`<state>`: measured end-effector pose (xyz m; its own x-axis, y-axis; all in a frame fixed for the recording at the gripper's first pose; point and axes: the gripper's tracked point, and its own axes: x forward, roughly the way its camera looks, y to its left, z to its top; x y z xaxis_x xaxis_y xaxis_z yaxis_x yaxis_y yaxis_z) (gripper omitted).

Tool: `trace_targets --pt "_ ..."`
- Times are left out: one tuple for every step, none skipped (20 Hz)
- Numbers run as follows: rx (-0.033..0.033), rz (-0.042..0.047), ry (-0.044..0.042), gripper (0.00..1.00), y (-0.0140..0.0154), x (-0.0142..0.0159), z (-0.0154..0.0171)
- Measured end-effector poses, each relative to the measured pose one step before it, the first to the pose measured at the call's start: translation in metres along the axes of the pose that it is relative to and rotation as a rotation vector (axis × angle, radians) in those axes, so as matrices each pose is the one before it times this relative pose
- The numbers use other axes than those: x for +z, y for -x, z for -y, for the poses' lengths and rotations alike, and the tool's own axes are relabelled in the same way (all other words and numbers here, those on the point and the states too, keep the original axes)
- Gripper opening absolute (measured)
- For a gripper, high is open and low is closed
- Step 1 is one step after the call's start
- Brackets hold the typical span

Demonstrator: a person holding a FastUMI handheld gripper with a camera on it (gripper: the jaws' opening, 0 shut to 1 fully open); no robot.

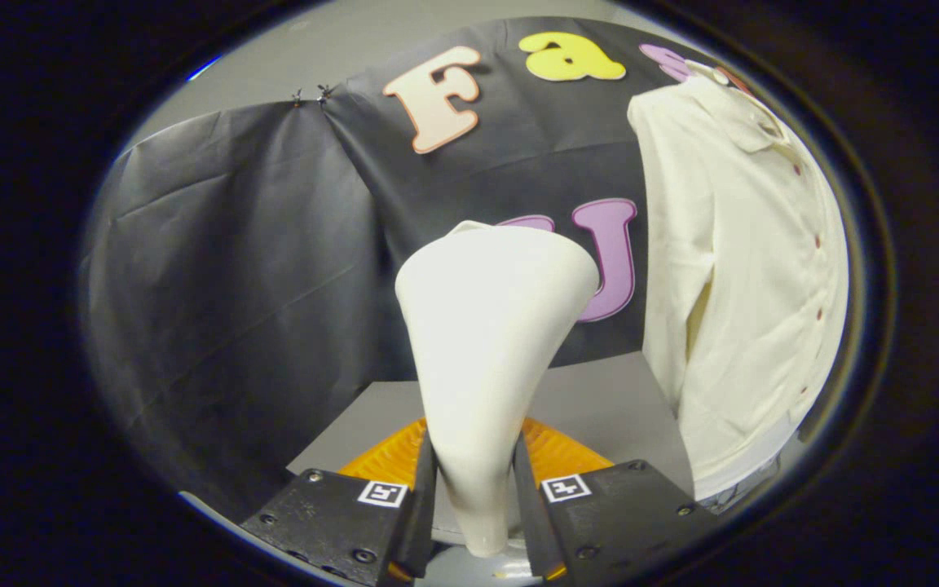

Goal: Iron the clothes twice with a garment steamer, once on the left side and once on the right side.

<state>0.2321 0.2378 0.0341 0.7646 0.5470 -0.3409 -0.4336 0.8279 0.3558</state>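
Gripper view: gripper (473, 489), both fingers clamped on the narrow handle of a white garment steamer (490, 326), head flaring upward. Cream buttoned shirt (751, 269) hangs to the right, beyond the fingers. Grey tabletop (592, 408) below.

No readable text, brand or number. Two small square black-and-white coded marker tags (381, 492) sit on the black gripper (476, 497) finger blocks, one beside each jaw; patterns only, no characters.
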Motion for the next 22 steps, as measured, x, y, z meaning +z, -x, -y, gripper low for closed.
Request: trace_targets --pt "-0.00456 0.03591 0.01192 0.46 0.01555 0.01126 -0.00063" --pt "-0.00502 0.02858 0.00671 0.46 0.01392 0.00925 0.00249" --pt "0.00157 0.02478 -0.00093 0.46 0.00801 0.00632 0.00375" --pt "-0.00171 0.02730 -0.00295 0.45 0.00811 0.00991 0.00197" --pt "-0.00782 0.02043 0.00292 0.45 0.00683 0.00985 0.00276" --pt "-0.01075 0.01656 0.00851 0.45 0.00600 0.00908 0.00422" --pt "-0.01267 0.01113 0.01518 0.45 0.00481 0.00772 0.00714" --pt "-0.01189 0.00806 0.01041 0.45 0.00387 0.00666 0.00652" --pt "-0.01422 0.00718 0.00953 0.45 0.00316 0.00452 0.00701" --pt "-0.01535 0.00919 0.00196 0.45 0.00229 0.00606 0.00762" --pt "-0.01512 0.00648 -0.00318 0.45 0.00246 0.00323 0.00772" --pt "-0.01273 0.01321 -0.00605 0.45 0.00103 0.00715 0.00697" --pt "-0.01498 0.00740 -0.00452 0.45 0.00009 0.00404 0.00729" --pt "-0.01178 -0.00043 0.00015 0.45 -0.00121 0.00423 0.00657" --pt "-0.00749 0.00117 0.00513 0.45 -0.00092 0.00339 0.00558" --pt "-0.00896 0.00574 0.01071 0.45 -0.00149 0.00506 0.00636" --pt "-0.01568 0.00853 0.00758 0.45 -0.00243 0.00507 0.00857" --pt "-0.01463 -0.00545 0.00993 0.45 -0.00319 0.00051 0.00772" --pt "-0.01955 0.00234 0.01129 0.45 -0.00286 0.00235 0.00909" --pt "-0.01995 -0.00709 0.01121 0.45 -0.00357 -0.00071 0.00963" --pt "-0.01891 -0.00337 0.00430 0.45 -0.00452 -0.00099 0.00910" --pt "-0.01213 -0.00773 0.00436 0.45 -0.00504 -0.00250 0.00848"
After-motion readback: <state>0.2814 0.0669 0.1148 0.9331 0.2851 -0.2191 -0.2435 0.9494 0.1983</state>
